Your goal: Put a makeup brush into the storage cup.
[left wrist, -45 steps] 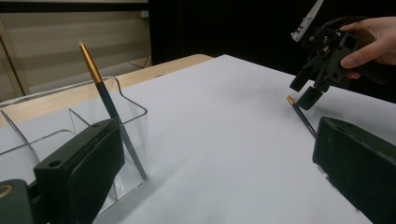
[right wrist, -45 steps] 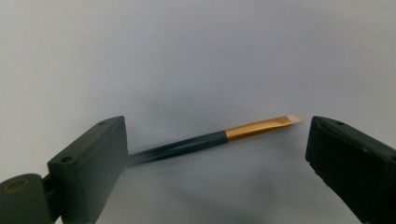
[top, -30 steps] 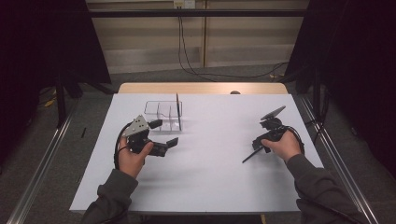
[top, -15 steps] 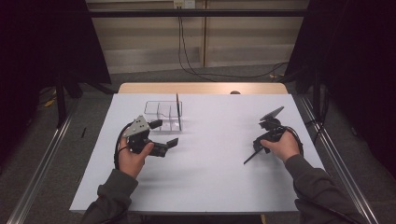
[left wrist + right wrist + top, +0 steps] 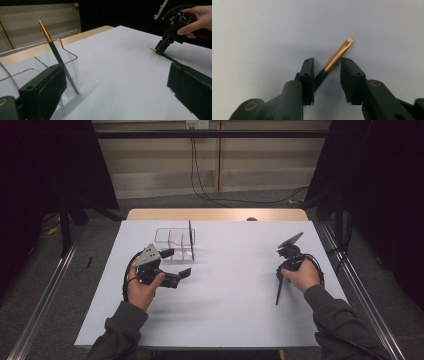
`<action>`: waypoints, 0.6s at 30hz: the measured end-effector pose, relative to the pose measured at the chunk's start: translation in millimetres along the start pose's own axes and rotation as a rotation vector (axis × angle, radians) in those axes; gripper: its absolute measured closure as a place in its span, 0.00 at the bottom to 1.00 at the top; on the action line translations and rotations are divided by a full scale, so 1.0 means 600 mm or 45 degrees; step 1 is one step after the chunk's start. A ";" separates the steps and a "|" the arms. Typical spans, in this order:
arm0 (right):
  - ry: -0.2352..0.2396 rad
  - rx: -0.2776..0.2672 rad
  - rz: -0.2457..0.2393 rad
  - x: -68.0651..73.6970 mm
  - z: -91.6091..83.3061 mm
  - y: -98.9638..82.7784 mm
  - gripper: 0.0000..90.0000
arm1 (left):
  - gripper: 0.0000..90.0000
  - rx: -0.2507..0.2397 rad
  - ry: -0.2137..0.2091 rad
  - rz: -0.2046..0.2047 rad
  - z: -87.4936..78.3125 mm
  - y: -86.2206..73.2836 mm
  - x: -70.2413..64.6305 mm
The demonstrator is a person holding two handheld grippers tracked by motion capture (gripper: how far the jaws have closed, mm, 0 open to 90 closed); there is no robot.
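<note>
Left gripper view: clear box (image 5: 67,60) holding one gold-tipped dark brush (image 5: 56,53). Second brush (image 5: 337,56), gold band, pale tip, flat on white bench (image 5: 235,285), between right claw (image 5: 327,72), just closing, gap remaining. Left claw (image 5: 112,87) wide open, empty.

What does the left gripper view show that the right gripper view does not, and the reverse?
Left gripper view: a clear organiser with a standing brush in it, and the hand on the right gripper. Right gripper view: how the lying brush crosses diagonally between the tongs. Both: those tongs, which have just been closing, astride the lying brush on the white table.
</note>
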State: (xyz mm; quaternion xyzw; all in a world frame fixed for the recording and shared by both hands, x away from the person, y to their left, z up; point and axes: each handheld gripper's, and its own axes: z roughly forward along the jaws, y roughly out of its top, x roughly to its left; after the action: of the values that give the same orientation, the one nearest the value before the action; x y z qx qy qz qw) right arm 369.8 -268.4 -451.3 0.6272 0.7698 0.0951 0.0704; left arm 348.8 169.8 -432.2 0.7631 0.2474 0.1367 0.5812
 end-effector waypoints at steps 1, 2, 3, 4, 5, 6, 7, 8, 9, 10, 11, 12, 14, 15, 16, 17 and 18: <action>0.002 0.003 0.004 0.001 0.000 0.001 0.78 | 0.02 -0.001 -0.007 0.001 0.000 -0.001 0.001; 0.005 0.006 0.004 0.000 -0.001 0.001 0.82 | 0.02 0.004 -0.001 0.004 0.000 -0.001 0.001; 0.020 0.007 0.007 0.000 -0.001 0.002 0.84 | 0.02 0.003 0.010 0.004 0.000 -0.001 0.000; 0.022 0.002 0.012 0.000 0.000 0.003 0.84 | 0.02 0.001 0.010 0.004 0.000 -0.001 0.000; 0.023 0.008 0.000 0.000 0.000 0.004 0.86 | 0.02 -0.003 -0.005 0.003 0.000 -0.001 0.001; 0.027 0.012 -0.002 0.000 0.000 0.005 0.90 | 0.02 -0.002 -0.001 0.003 0.000 -0.001 0.001; 0.030 0.020 -0.002 0.001 0.000 0.006 0.92 | 0.02 -0.008 -0.007 -0.001 0.000 -0.001 0.000; 0.034 0.017 -0.010 0.002 0.001 0.007 0.93 | 0.02 -0.003 0.003 0.002 -0.001 0.000 0.000; 0.031 0.020 -0.015 0.002 0.001 0.008 0.93 | 0.02 -0.004 0.002 0.001 -0.001 0.000 0.000; 0.032 0.023 -0.015 0.002 0.001 0.008 0.93 | 0.02 -0.010 -0.013 -0.002 0.000 -0.001 0.001; 0.035 0.024 -0.016 0.002 0.001 0.008 0.93 | 0.02 -0.007 -0.012 0.000 0.000 -0.001 0.001; 0.040 0.023 -0.014 0.001 0.001 0.008 0.93 | 0.02 0.000 0.012 0.002 -0.001 -0.001 0.000; 0.044 0.021 -0.014 0.000 0.002 0.008 0.92 | 0.02 -0.002 -0.005 0.003 0.000 -0.001 0.001; 0.047 0.021 -0.003 0.000 0.002 0.008 0.91 | 0.02 0.000 -0.002 0.003 0.000 -0.001 0.001; 0.046 0.025 -0.011 0.000 0.002 0.008 0.90 | 0.02 0.000 -0.006 0.003 0.000 -0.001 0.001; 0.052 0.028 -0.013 0.001 0.001 0.008 0.88 | 0.02 -0.003 -0.011 0.002 0.000 -0.001 0.001; 0.051 0.029 -0.009 0.002 0.002 0.008 0.86 | 0.03 -0.003 -0.012 0.002 0.000 -0.001 0.001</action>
State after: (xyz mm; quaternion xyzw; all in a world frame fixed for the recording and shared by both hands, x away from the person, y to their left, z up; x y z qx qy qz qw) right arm 374.5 -266.0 -451.0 0.6232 0.7743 0.0987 0.0481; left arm 349.1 170.2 -432.8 0.7633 0.2438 0.1340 0.5830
